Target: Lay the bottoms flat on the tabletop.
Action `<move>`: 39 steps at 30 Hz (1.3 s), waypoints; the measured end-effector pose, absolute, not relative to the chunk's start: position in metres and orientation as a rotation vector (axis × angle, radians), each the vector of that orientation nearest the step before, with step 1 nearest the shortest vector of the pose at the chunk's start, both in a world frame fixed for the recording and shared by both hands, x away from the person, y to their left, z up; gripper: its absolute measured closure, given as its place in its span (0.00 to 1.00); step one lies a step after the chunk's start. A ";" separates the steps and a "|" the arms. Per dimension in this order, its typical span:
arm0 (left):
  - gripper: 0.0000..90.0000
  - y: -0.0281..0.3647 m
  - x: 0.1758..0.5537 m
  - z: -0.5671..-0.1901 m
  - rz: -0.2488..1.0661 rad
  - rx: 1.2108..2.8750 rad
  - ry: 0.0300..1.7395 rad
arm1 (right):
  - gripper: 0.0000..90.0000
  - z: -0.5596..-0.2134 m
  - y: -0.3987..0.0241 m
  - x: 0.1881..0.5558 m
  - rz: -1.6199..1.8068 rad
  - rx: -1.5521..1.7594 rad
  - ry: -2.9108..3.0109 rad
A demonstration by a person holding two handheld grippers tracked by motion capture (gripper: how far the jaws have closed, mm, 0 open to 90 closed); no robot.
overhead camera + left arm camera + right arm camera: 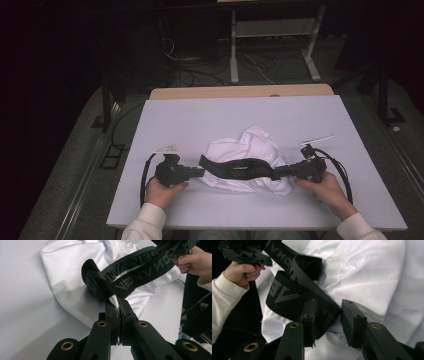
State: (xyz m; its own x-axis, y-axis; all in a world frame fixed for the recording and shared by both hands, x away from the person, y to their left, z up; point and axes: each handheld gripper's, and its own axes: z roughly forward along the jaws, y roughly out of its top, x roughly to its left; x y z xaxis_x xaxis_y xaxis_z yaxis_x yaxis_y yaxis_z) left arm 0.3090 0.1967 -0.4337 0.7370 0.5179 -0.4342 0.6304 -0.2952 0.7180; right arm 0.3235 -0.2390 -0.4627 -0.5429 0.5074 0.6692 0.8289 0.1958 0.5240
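A crumpled white garment [252, 142] with a black lettered elastic waistband [240, 168] lies at the middle of the white board [200, 115]. The band runs stretched between my two grippers. My left gripper [200, 171] holds its left end; in the left gripper view the jaws [117, 302] are pressed together on the folded band [100, 282] and a bit of white cloth. My right gripper [277, 171] holds the right end; in the right gripper view its jaws [327, 311] stand part way apart with the bunched band [294, 290] filling the gap between them.
A thin white strip [317, 137] lies beyond the right gripper and a small white tag [167, 149] beyond the left one. A wooden table edge [240, 91] shows past the board. Cables and a white desk frame [272, 35] stand on the floor behind.
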 end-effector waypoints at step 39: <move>0.97 0.196 0.315 -0.413 0.009 1.913 0.815 | 0.96 -0.416 -0.292 0.322 -1.545 -1.386 -2.213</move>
